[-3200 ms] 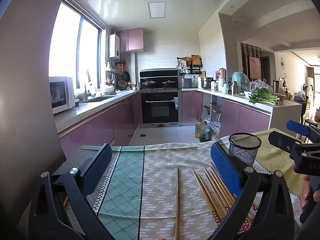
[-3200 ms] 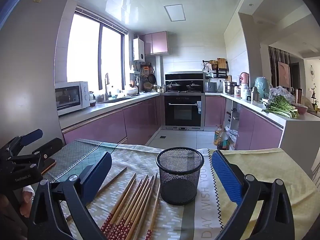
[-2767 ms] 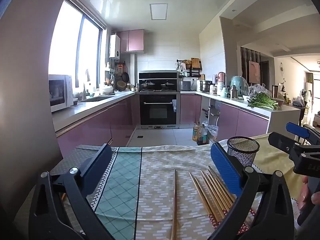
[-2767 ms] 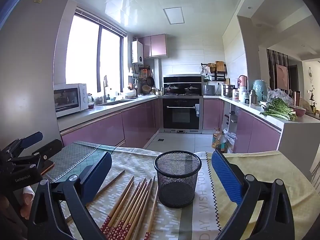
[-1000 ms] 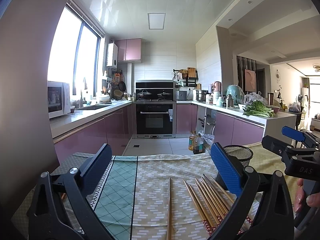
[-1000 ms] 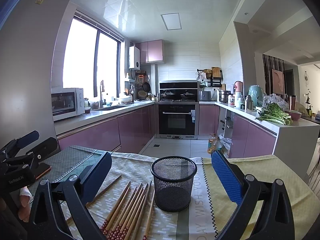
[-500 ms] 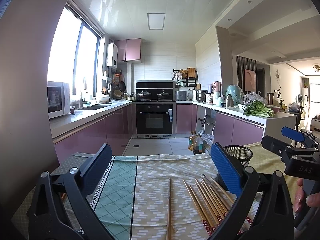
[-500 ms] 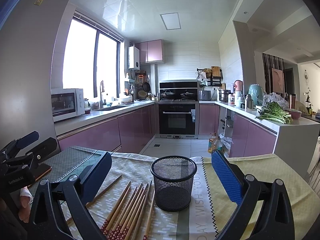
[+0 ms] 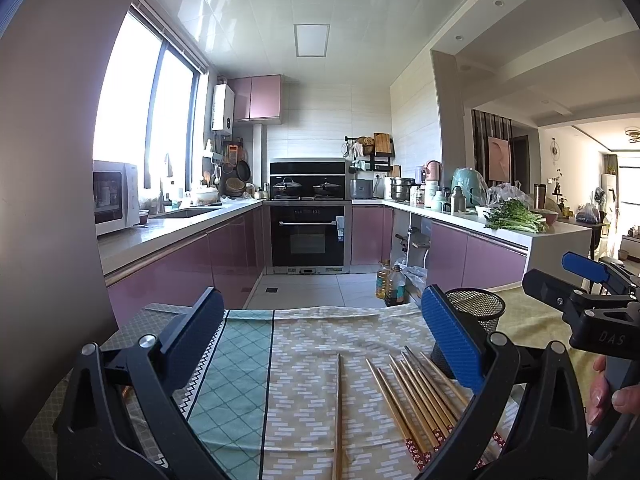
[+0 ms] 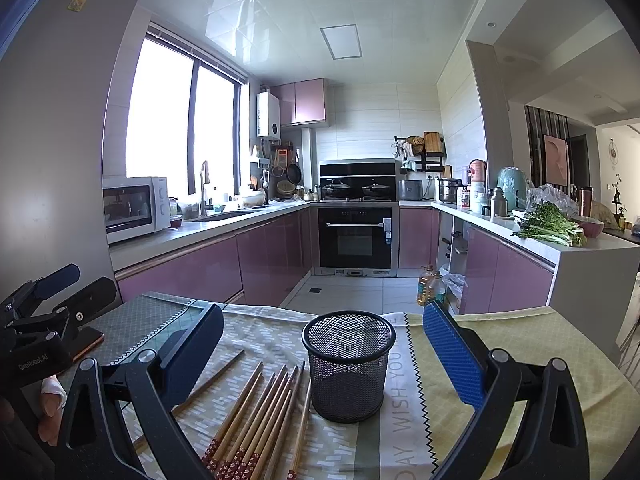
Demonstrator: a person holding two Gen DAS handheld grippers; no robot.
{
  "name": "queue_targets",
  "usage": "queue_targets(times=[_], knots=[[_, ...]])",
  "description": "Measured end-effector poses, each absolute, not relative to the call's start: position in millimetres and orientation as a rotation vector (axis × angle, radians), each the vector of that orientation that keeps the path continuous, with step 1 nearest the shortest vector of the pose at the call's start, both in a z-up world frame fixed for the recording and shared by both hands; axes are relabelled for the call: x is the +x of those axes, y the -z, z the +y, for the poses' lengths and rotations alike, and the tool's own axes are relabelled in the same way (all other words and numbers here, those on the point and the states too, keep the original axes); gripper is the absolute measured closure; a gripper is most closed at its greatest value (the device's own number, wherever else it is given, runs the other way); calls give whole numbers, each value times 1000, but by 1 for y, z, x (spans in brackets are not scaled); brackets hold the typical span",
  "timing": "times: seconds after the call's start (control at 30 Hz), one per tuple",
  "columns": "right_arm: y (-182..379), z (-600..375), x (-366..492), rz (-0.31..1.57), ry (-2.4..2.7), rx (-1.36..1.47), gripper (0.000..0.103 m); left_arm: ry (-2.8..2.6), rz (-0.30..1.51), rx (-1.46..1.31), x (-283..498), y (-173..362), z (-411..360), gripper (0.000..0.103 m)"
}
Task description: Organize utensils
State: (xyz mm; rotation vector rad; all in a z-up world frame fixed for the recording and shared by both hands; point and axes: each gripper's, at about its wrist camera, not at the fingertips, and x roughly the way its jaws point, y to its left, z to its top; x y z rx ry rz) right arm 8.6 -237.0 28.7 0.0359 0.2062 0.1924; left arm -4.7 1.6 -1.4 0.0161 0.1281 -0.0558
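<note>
While both tools hover above the cloth-covered surface (image 9: 304, 420), nothing has yet been picked up. At the lower left of the left wrist view, the left gripper (image 9: 320, 340) has its fingers spread wide and empty. One single chopstick (image 9: 338, 416) lies on the cloth between them, pointing away from the camera. To its right, apart from it, lies the fanned bundle of chopsticks (image 9: 416, 392), with red patterned ends toward the camera. At the right edge, the mesh cup (image 9: 476, 307) stands upright, partly hidden behind the blue finger pad, and the right gripper (image 9: 560, 280) enters the frame, held by a hand (image 9: 612, 394).

In the right wrist view, the left tool appears at the left edge. The right gripper's own fingers are likewise spread and hold nothing. The same bundle sits at lower centre-left, and the cup stands at centre, just beside the bundle's right-hand sticks.

Risks, as judged from this layout:
- Closing on the bundle could catch several sticks at once or scatter them, since they lie side by side and touching.
- A thin stick lying flat on cloth may slip from the pads or drag the fabric.
- The light cup could tip if a stick strikes its rim at an angle.

Only the right wrist view shows the cup's full outline and open mouth. Only the left wrist view shows the lone stick lying centred between open fingers.
</note>
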Motion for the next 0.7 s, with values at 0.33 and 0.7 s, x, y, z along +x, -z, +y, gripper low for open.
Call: queue_targets(times=[0.33, 0.7], knots=[[-27, -237, 10, 217, -201, 38, 6, 61, 141, 20, -3, 4, 2, 6], [0, -235, 29, 427, -279, 9, 6, 81, 316, 71, 26, 25, 13, 6]])
